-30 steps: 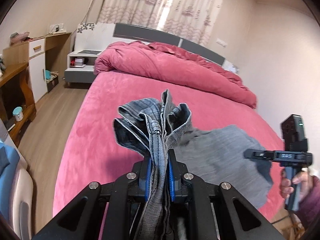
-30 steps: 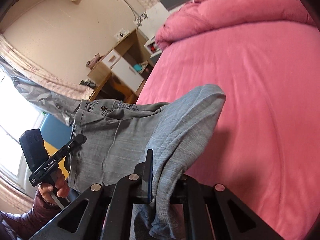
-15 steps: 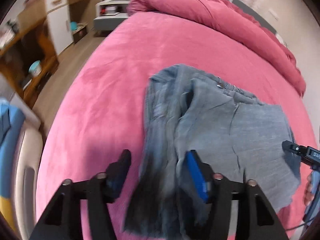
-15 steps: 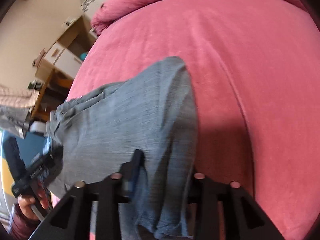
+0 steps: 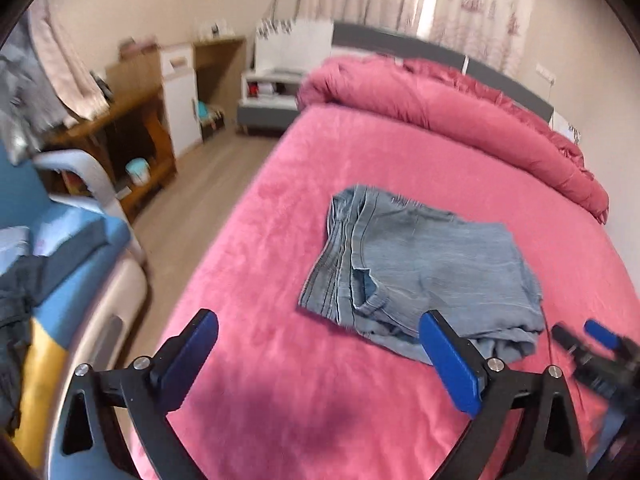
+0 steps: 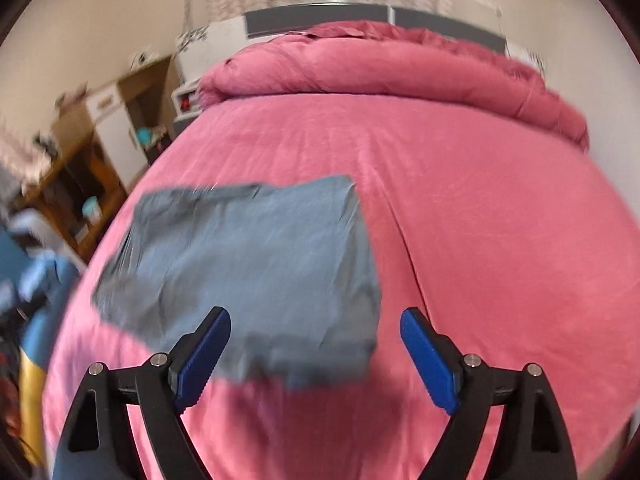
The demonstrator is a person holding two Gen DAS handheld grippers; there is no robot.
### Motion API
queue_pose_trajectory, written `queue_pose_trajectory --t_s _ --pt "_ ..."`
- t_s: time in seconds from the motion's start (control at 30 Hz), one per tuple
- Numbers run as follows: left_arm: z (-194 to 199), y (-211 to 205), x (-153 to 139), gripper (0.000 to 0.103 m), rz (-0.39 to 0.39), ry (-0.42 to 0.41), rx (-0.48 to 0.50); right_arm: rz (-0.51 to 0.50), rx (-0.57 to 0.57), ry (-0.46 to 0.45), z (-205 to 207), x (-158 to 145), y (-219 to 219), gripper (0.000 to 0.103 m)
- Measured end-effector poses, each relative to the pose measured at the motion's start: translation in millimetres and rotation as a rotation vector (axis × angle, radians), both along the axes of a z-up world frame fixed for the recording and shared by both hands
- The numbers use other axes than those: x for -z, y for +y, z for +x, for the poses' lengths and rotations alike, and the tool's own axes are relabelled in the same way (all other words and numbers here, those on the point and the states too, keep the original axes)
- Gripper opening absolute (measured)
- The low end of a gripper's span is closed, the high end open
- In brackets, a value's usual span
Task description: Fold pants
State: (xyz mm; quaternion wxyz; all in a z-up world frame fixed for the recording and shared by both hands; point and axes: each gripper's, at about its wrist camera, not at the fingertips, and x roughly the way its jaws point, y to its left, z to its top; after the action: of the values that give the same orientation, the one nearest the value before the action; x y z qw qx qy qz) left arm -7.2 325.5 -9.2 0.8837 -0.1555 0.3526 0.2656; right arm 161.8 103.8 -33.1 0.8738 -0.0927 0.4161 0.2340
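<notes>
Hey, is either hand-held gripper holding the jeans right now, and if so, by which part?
Nothing is held. Both jaws have just been opening; the folded jeans lie free on the bed.

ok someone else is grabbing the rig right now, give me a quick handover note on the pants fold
Left gripper: open, empty, jaws just opened.
Right gripper: open, empty, jaws just opened; the bundle's near edge lies below it, untouched.
Pants: folded denim bundle lying on the pink bed, released by both grippers.
Done: fold laid down.
Left: near edge looks rumpled; perhaps smooth or fold once more.
</notes>
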Motion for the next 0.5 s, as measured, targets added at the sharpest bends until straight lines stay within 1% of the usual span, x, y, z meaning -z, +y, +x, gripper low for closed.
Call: queue_pose_trajectory --t_s 0.07,0.1,0.2,0.3,0.4,0.5 --pt "-16.8 -14.9 -10.8 0.103 0.029 -0.006 0.000 -0.021 -0.007 -0.022 -27.4 -2.6 3.1 0.088" --pt "-26.1 -22.1 -15.3 0.103 0.030 -0.011 -0.002 -0.042 -0.008 -0.029 -41.7 -2.2 6.2 0.088" --pt "-51.0 -39.5 -23.7 0.103 0.028 -0.040 -0.001 -0.054 0.000 -0.048 -73.0 -3.5 5.5 0.088" --pt "-72.0 -57.4 -28.8 0.103 0.041 -0.043 -0.002 -0.073 -0.002 -0.095 -100.9 -7.1 7.2 0.088" --pt "-85.4 -71.0 -30.5 0.103 0.062 -0.039 0.004 -0.066 -0.011 -0.121 -119.7 -14.3 3.2 0.088" --pt "-94.7 -79.3 -31.7 0.103 0.057 -0.045 0.010 -0.058 0.002 -0.144 -131.8 -21.9 -4.1 0.088"
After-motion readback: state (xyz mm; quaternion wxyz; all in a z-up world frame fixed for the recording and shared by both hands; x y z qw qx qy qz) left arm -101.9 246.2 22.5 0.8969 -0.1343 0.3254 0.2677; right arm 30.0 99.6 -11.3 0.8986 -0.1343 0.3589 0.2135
